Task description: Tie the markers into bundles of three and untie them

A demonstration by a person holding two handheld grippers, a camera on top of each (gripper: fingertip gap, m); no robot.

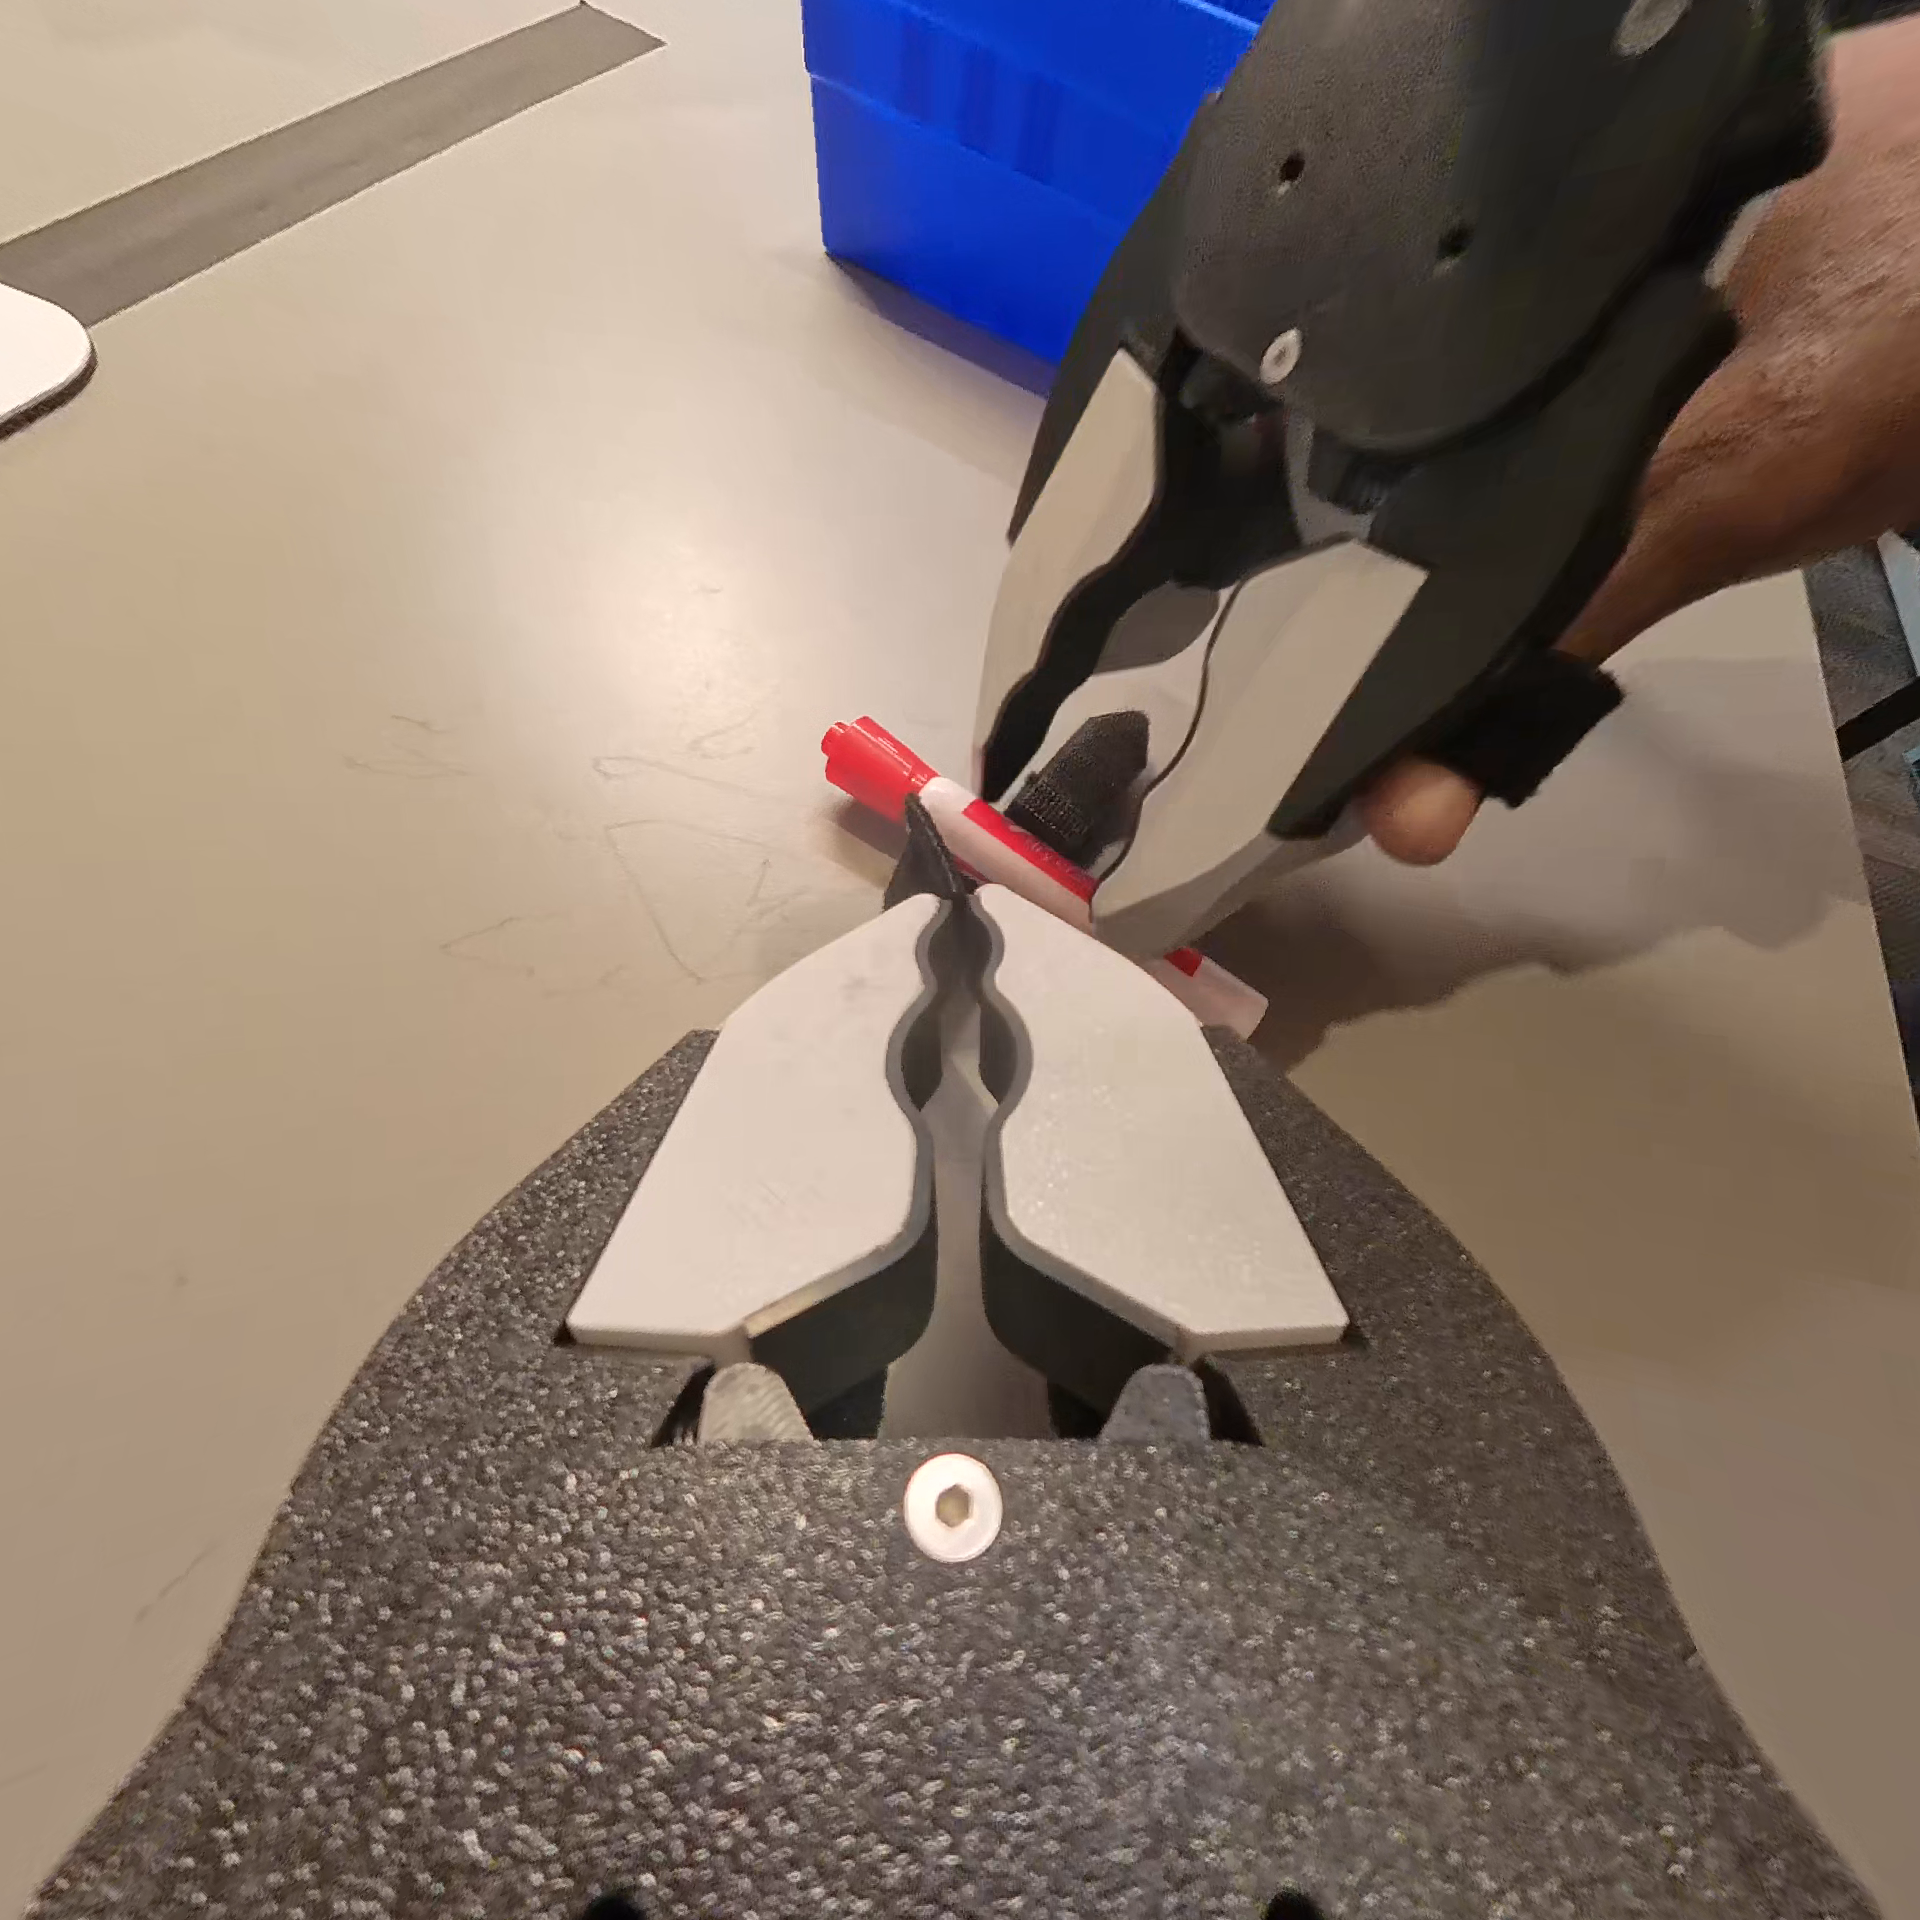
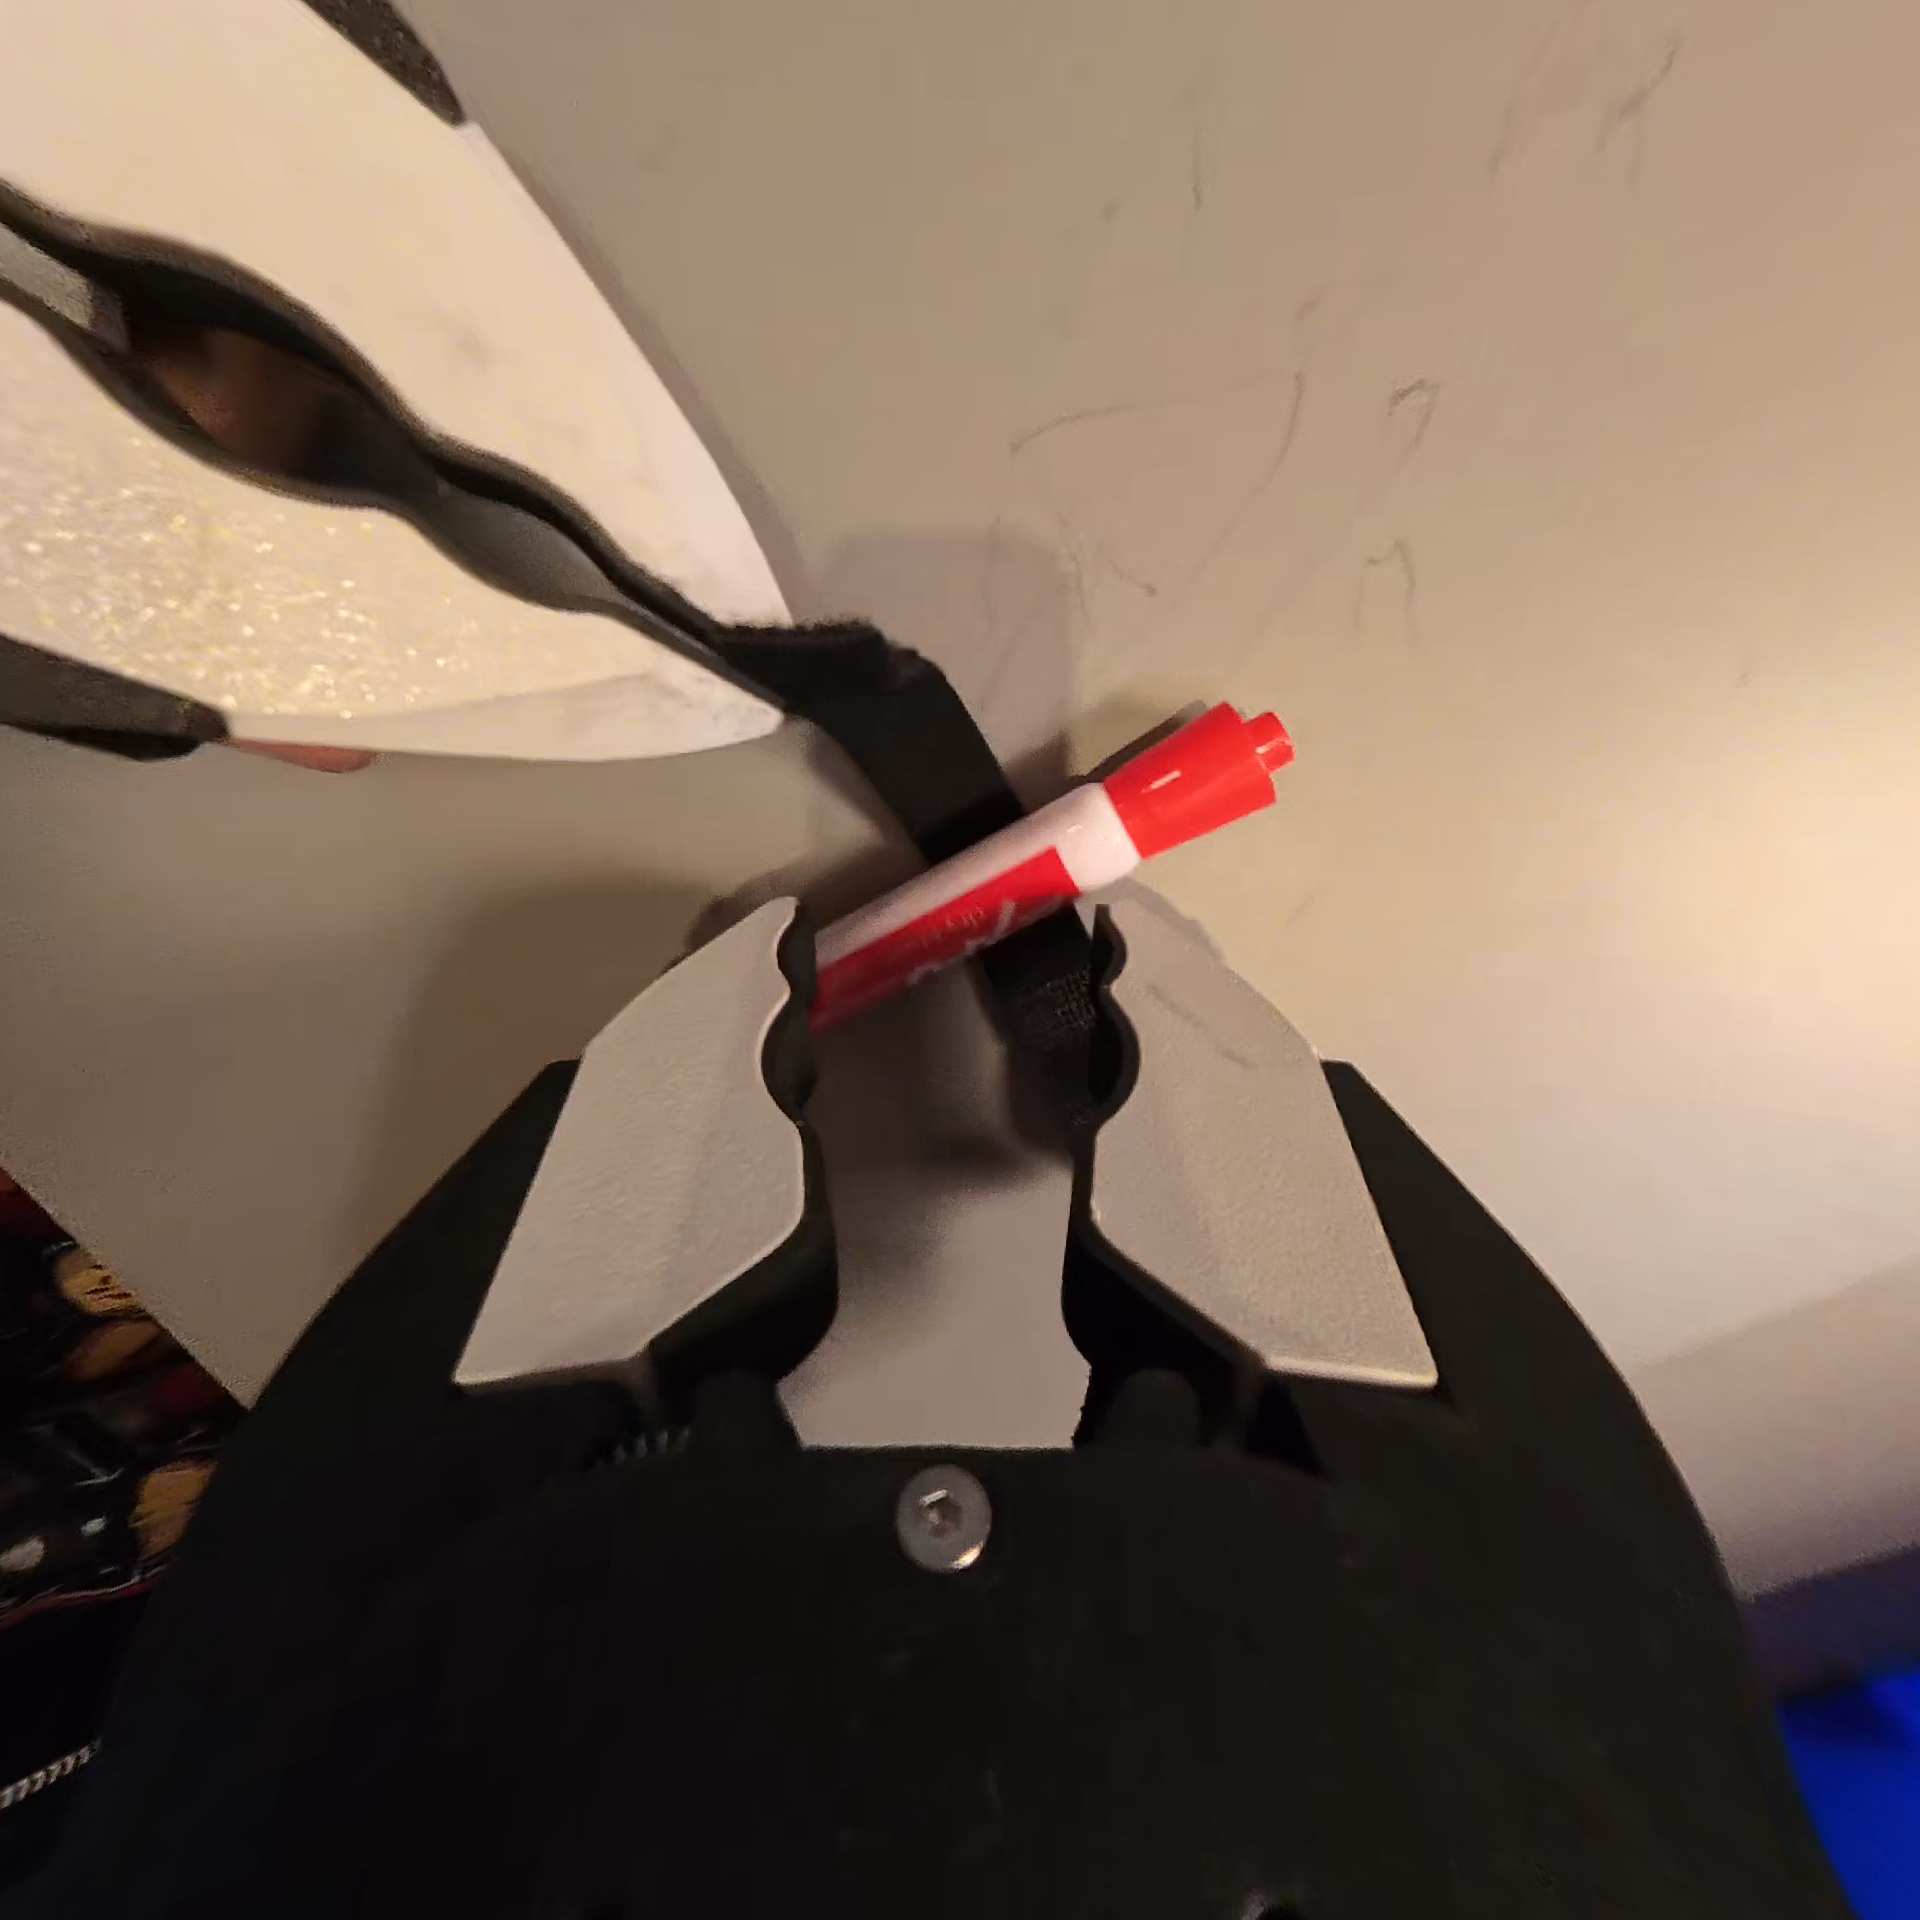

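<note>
- Left gripper [image 1: 961, 914] is pinching shut on black hook-and-loop strap [image 2: 940, 748]
- Right gripper [image 2: 945, 935] is gaping wide, empty, straddling red-capped white marker [image 2: 1049, 862] lying on beige tabletop [image 1: 416, 623], long axis crossing its jaws, cap pointing away

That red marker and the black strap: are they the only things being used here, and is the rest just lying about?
In use:
- red marker
- black strap, its end pinched by the left gripper
- right gripper, open over both

Lying about:
- blue bin
- white board at the table edge
</note>
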